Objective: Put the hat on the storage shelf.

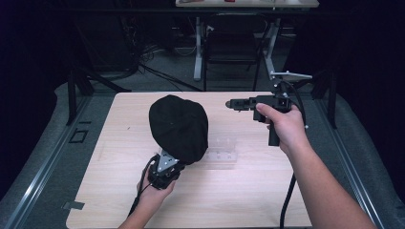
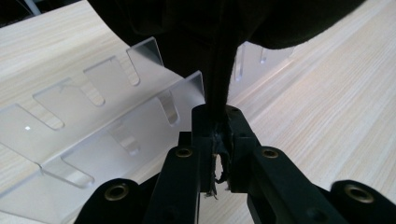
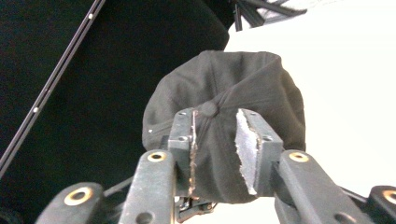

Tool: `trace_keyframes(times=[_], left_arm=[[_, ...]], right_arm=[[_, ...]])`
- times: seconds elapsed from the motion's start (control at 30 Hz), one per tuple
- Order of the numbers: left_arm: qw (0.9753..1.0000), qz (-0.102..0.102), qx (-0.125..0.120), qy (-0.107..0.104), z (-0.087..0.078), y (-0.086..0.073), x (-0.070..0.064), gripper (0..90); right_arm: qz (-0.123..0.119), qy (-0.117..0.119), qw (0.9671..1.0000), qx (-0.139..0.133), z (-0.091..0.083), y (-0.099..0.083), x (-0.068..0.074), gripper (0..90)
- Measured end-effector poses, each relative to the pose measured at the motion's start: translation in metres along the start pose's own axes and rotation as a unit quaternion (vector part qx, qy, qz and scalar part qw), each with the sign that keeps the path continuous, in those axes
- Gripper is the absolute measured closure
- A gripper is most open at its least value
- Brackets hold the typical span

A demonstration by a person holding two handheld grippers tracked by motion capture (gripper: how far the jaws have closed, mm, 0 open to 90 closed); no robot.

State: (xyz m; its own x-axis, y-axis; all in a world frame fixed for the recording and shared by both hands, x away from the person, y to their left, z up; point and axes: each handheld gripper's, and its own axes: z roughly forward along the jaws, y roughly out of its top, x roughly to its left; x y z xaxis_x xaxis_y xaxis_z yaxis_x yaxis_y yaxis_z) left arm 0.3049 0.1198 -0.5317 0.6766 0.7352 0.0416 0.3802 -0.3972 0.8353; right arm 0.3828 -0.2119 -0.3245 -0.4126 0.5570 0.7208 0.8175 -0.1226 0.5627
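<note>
A black cap (image 1: 179, 126) hangs in the air over the middle of the wooden table (image 1: 248, 200). My left gripper (image 1: 167, 158) holds it from below, jaws shut on a fold of its edge. In the left gripper view the black cap (image 2: 219, 28) rises from the shut left gripper (image 2: 217, 128). My right gripper (image 1: 230, 103) is to the cap's right, pointing left at it, apart from it. In the right gripper view the right gripper (image 3: 217, 119) stands open, with the black cap (image 3: 261, 88) and its top button behind the jaws.
A clear acrylic rack (image 1: 222, 148) with slots lies on the table just right of the cap; in the left gripper view the acrylic rack (image 2: 93, 121) is under the cap. Beyond the table's far edge stand a chair (image 1: 231, 45) and desk legs.
</note>
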Motion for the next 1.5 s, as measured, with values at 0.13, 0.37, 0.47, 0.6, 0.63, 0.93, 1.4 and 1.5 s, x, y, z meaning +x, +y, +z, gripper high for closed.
trace_keyframes(times=[0.13, 0.37, 0.47, 0.6, 0.63, 0.93, 1.4, 1.5], left_arm=[[0.9999, -0.015, -0.002, -0.002, -0.002, -0.004, 0.003, 81.9], [0.9992, -0.04, -0.002, -0.004, -0.012, -0.009, 0.014, 63.6], [0.9986, -0.052, -0.007, 0.002, -0.017, -0.01, 0.014, 57.6], [0.9981, -0.06, -0.013, -0.009, -0.024, -0.012, 0.015, 52.8], [0.998, -0.061, -0.013, -0.011, -0.026, -0.013, 0.016, 52.3], [0.9971, -0.073, -0.002, -0.022, -0.051, -0.026, 0.026, 49.3], [0.9968, -0.074, -0.007, -0.03, -0.055, -0.049, 0.038, 42.6], [0.9971, -0.07, -0.009, -0.027, -0.054, -0.05, 0.036, 42.6]], right_arm=[[-0.007, -0.006, 0.9999, -0.005, -0.002, -0.005, -0.002, 61.1], [-0.025, -0.034, 0.999, -0.015, -0.008, -0.012, -0.005, 56.4], [-0.051, -0.071, 0.9961, -0.01, -0.011, -0.017, -0.006, 54.0], [-0.064, -0.086, 0.9941, -0.012, -0.014, -0.027, -0.011, 51.5], [-0.069, -0.094, 0.9931, -0.01, -0.015, -0.03, -0.013, 51.4], [-0.119, -0.164, 0.9794, 0.003, -0.018, -0.051, -0.024, 52.0], [-0.201, -0.22, 0.9544, 0.021, -0.021, -0.108, -0.043, 51.7], [-0.212, -0.226, 0.9507, 0.017, -0.022, -0.121, -0.048, 51.8]])
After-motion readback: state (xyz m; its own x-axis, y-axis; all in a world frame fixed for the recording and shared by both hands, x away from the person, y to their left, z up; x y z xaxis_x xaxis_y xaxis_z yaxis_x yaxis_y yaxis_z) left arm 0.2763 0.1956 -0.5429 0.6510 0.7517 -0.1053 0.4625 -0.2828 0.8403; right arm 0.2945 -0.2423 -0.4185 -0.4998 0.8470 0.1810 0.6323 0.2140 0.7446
